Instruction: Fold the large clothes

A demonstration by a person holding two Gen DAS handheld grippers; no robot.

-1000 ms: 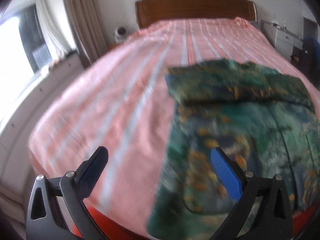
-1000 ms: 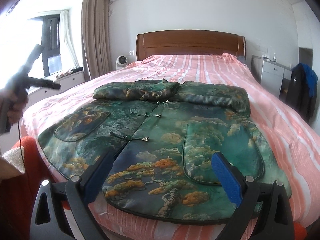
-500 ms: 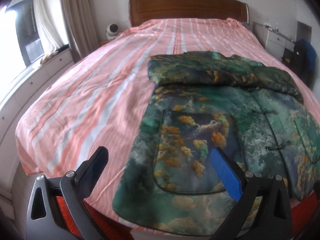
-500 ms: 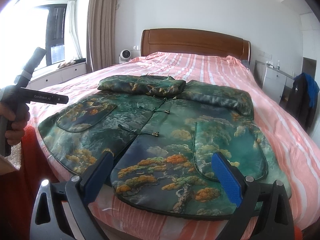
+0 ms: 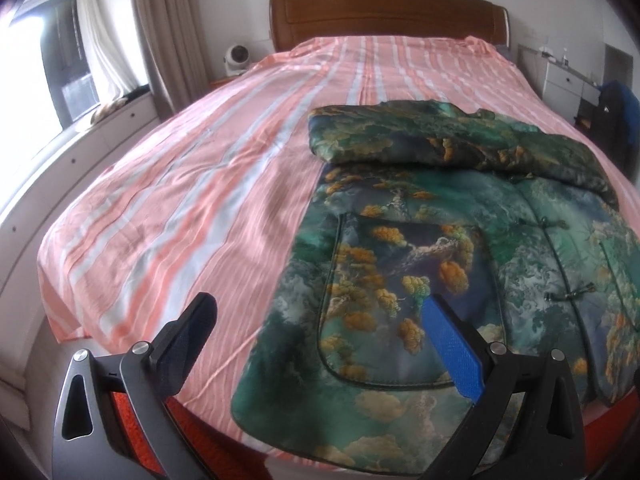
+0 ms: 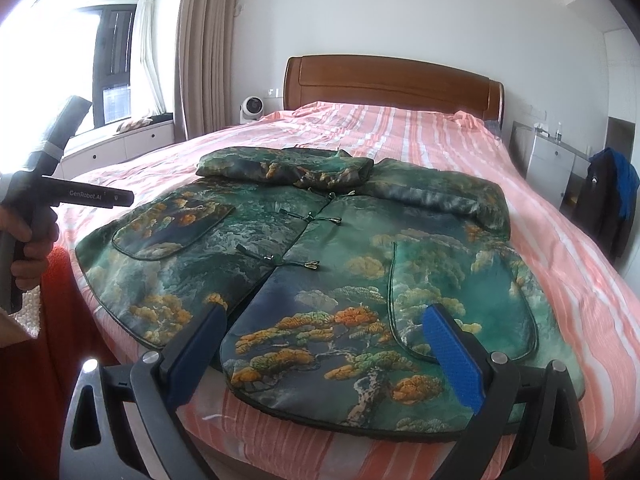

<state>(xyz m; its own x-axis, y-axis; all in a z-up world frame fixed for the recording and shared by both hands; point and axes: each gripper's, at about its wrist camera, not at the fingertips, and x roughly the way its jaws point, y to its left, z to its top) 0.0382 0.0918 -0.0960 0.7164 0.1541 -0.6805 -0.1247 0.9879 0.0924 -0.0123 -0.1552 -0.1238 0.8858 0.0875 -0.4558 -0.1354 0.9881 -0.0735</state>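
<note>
- Left wrist view: the left tongs (image 5: 320,326) hang spread wide and hold nothing, above the foot edge of the bed (image 5: 208,184).
- The green printed jacket (image 5: 432,264) lies flat on the pink striped bedspread, front up, its hem at the foot edge; the blue pad (image 5: 450,346) sits over its patch pocket, the dark finger over bare bedspread — whether either touches the cloth I cannot tell.
- Both sleeves are folded across the chest, towards the wooden headboard (image 5: 388,12).
- Right wrist view: the right tongs (image 6: 324,342) are likewise spread and empty, low over the jacket's (image 6: 360,264) hem near the centre opening, with the frog fasteners (image 6: 310,266) done up just beyond.
- At the left edge a hand (image 6: 30,240) grips the handle of the other tool, held beside the bed — apart from the jacket.
- A small white fan (image 6: 251,109) stands by the headboard.
</note>
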